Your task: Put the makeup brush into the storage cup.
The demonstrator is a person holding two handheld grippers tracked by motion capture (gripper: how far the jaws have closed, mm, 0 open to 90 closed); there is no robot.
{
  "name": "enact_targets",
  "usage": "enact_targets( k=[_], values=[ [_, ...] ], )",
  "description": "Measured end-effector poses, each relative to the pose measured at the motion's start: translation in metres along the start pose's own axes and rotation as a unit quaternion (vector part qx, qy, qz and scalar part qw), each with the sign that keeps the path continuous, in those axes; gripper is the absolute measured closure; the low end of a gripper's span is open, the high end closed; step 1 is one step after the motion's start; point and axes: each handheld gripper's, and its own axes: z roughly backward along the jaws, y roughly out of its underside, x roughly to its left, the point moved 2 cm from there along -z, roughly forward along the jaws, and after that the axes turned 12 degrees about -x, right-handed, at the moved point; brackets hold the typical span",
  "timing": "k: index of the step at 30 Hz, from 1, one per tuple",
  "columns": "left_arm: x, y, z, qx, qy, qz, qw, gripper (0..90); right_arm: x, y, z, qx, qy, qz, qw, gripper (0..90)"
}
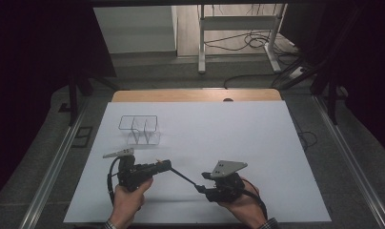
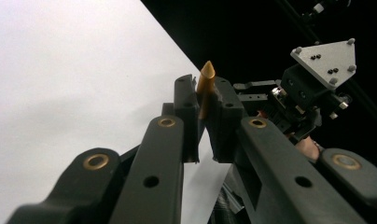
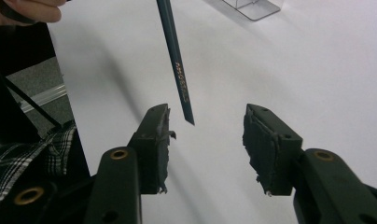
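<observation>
both hands rest low at the near table edge, the left gripper (image 1: 166,165) clamped on a dark pencil (image 1: 183,176) slanting toward the right gripper (image 1: 198,187), whose jaws stand apart around its free end.

Pencil (image 3: 176,65): dark green shaft, gold lettering, tan sharpened tip. Surface (image 1: 228,129): plain white sheet over a pale wood edge. Left gripper (image 2: 204,100) and right gripper (image 3: 205,133): black, brass rivets. Wire holder (image 1: 140,130): clear, dark rim. Sleeve (image 3: 23,163): black-and-white plaid.

Left gripper (image 1: 166,165) jaws clamped, right gripper (image 1: 200,187) jaws apart
</observation>
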Motion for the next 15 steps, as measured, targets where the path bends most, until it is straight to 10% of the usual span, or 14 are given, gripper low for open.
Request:
enact_targets(
  k=[15],
  values=[
    [0.001,-0.004,0.008,0.013,-0.026,-0.038,0.9988,83.7,-0.011,0.004,0.006,0.01,0.0,-0.012,0.9999,43.0]
  ],
)
